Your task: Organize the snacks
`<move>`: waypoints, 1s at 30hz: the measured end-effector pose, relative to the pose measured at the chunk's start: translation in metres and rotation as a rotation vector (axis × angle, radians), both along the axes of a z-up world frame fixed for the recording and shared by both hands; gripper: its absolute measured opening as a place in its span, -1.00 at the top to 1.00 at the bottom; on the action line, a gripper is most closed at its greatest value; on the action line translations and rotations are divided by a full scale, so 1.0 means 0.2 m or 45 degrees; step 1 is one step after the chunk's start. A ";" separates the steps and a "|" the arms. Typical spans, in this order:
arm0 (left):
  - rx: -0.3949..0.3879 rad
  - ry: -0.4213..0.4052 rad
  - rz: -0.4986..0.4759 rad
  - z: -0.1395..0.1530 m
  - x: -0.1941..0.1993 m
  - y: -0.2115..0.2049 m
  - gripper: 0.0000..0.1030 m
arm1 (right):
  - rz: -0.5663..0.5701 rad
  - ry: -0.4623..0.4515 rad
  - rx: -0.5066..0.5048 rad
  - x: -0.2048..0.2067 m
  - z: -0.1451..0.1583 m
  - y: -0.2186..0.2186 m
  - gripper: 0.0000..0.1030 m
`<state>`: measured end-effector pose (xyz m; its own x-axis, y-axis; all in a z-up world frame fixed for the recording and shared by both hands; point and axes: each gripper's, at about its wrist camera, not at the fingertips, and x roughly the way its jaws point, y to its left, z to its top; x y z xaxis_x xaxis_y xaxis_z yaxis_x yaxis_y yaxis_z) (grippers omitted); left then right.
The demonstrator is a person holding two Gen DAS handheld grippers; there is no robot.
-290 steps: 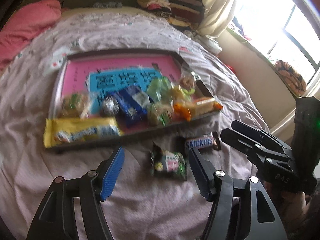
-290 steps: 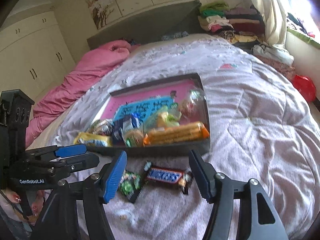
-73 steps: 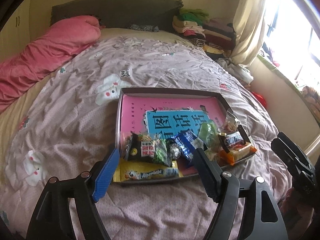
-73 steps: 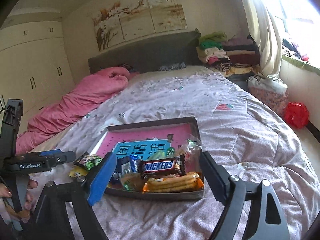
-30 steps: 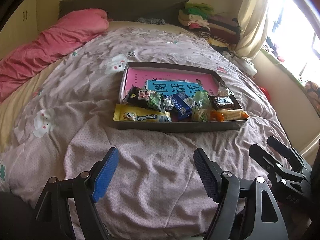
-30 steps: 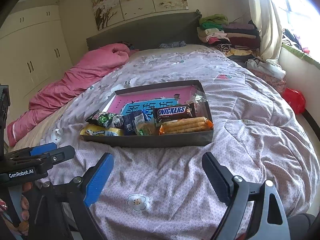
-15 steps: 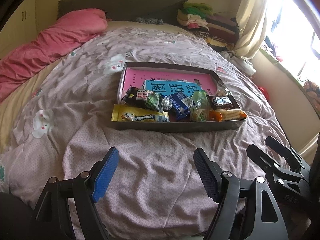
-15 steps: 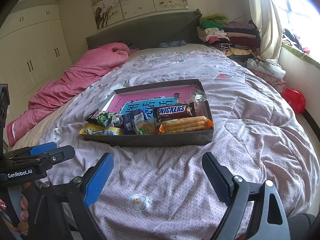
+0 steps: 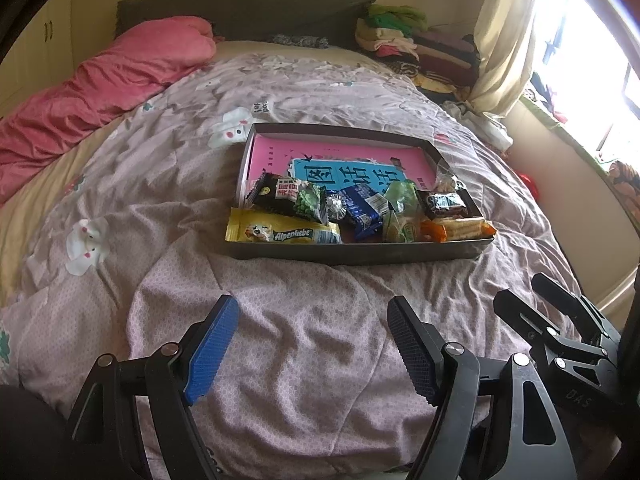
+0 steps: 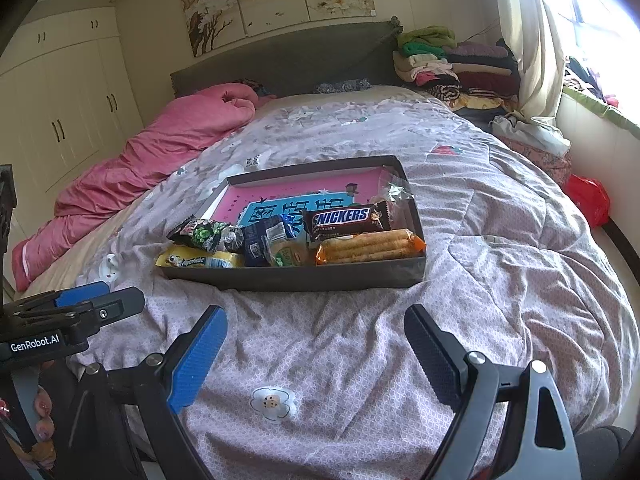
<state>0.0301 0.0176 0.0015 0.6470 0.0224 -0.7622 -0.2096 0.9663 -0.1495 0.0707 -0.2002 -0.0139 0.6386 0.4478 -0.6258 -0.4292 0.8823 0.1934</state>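
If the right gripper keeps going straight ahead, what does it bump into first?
Probably the near wall of the snack tray. The open right gripper points at it over bare bedspread; depth is hard to judge.

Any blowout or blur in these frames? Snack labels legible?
Left wrist: window blown out at right, fisheye bends the bed edges, Alpenliebe pack readable. Right wrist: window clipped white at top right, Snickers bar sharp, no motion blur.
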 end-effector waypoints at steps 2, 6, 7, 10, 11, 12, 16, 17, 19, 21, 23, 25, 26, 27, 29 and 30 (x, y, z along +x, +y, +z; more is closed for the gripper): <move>-0.009 0.002 -0.004 0.00 0.00 0.01 -0.52 | -0.002 0.002 0.000 0.00 0.00 0.00 -0.75; -0.006 0.008 -0.002 0.00 0.00 0.01 -0.52 | -0.007 0.008 -0.001 0.00 -0.01 -0.01 -0.75; -0.005 0.006 -0.001 0.00 0.00 0.01 -0.52 | -0.007 0.007 -0.002 0.00 -0.01 -0.01 -0.75; -0.004 0.001 -0.005 -0.01 0.00 0.01 -0.52 | -0.005 0.007 -0.002 0.00 -0.01 -0.01 -0.75; -0.004 0.002 -0.007 -0.01 0.00 0.01 -0.52 | -0.005 0.006 -0.004 0.00 -0.01 -0.01 -0.75; -0.004 0.004 -0.008 -0.01 0.00 0.01 -0.52 | -0.005 0.006 -0.004 0.00 -0.01 -0.01 -0.75; 0.004 -0.001 -0.011 -0.01 0.00 0.00 -0.52 | -0.006 0.005 -0.004 0.01 -0.01 -0.01 -0.76; 0.007 -0.004 -0.010 -0.01 0.00 0.00 -0.52 | -0.006 0.007 -0.005 0.00 -0.01 -0.01 -0.76; 0.010 -0.009 -0.008 0.00 0.00 -0.01 -0.52 | -0.007 0.008 -0.005 0.00 -0.01 -0.01 -0.77; 0.015 -0.012 -0.003 0.00 0.00 -0.01 -0.52 | -0.009 0.007 -0.006 0.00 0.00 -0.01 -0.78; 0.011 -0.013 -0.001 0.00 0.00 -0.01 -0.52 | -0.009 0.005 -0.009 0.00 -0.01 0.00 -0.78; 0.012 -0.009 0.001 0.00 0.00 -0.01 -0.52 | -0.008 -0.001 -0.012 0.00 0.00 0.00 -0.78; 0.011 -0.010 0.003 0.00 0.00 -0.01 -0.52 | -0.008 -0.003 -0.014 0.00 0.00 0.00 -0.78; 0.011 -0.008 0.005 0.00 0.00 -0.01 -0.52 | -0.007 -0.005 -0.016 0.00 0.00 0.00 -0.78; 0.010 -0.006 0.004 0.00 0.00 0.00 -0.52 | -0.005 -0.004 -0.018 0.00 0.00 0.00 -0.78; 0.010 -0.002 0.003 0.00 0.00 -0.01 -0.52 | -0.007 -0.004 -0.018 0.00 0.00 0.01 -0.78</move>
<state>0.0291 0.0163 0.0012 0.6480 0.0296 -0.7610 -0.2113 0.9670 -0.1423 0.0705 -0.1990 -0.0137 0.6429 0.4353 -0.6303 -0.4249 0.8873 0.1793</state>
